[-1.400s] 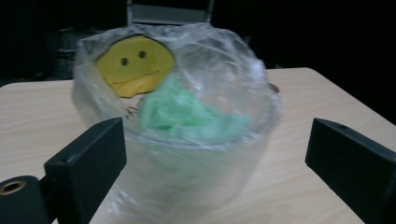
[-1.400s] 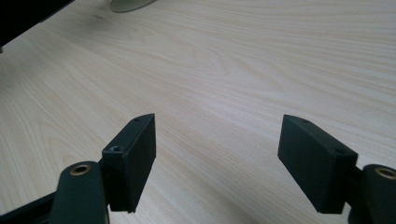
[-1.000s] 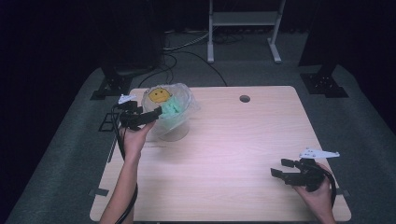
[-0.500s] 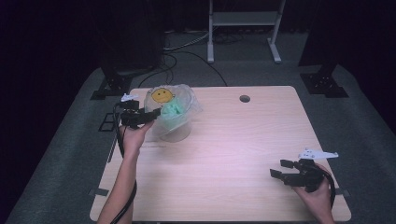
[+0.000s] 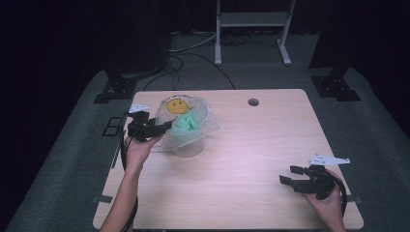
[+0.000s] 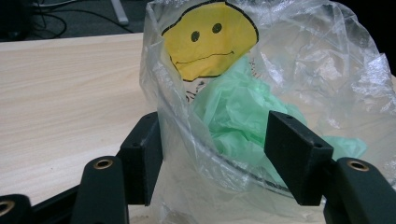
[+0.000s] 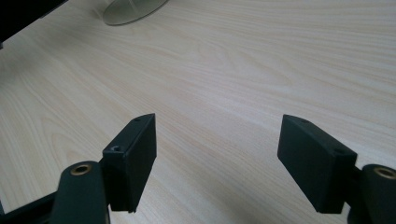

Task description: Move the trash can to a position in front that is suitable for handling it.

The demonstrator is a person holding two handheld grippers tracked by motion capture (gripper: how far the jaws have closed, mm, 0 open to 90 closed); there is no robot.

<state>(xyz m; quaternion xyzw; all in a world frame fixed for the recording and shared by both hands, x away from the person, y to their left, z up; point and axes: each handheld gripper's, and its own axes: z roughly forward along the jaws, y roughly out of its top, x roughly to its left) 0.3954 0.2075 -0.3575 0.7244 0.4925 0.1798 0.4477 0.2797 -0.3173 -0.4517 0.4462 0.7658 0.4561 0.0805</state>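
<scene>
The left gripper [image 6: 212, 158] has its jaws around the near edge of a clear plastic bag [image 6: 299, 60]. The jaws have just been closing, and the bag's film and the clear rim under it lie between them. The left pad touches the film; the right pad sits against the crumpled plastic, though I cannot tell how firmly it presses. In the high view the left gripper [image 5: 162, 128] points across the table [image 5: 270, 145] at the bag [image 5: 193, 116], with the hand [image 5: 138, 150] just behind it.

The bag stands right ahead of these jaws, draped over a clear cup [image 5: 188, 147] that stands upright on the table. On the bag's far side, beyond the jaws, is a yellow smiley face [image 6: 210, 35]. Just past the right jaw, inside the bag, is a wad of green plastic [image 6: 233, 112].

The right gripper [image 7: 217, 158] has its jaws spread wide with nothing between them, above bare wood. In the high view the right gripper [image 5: 290, 176] is near the table's front right corner, well apart from the bag. Far ahead of its jaws, the cup's base [image 7: 133, 9] shows at the top edge of the right gripper view.
</scene>
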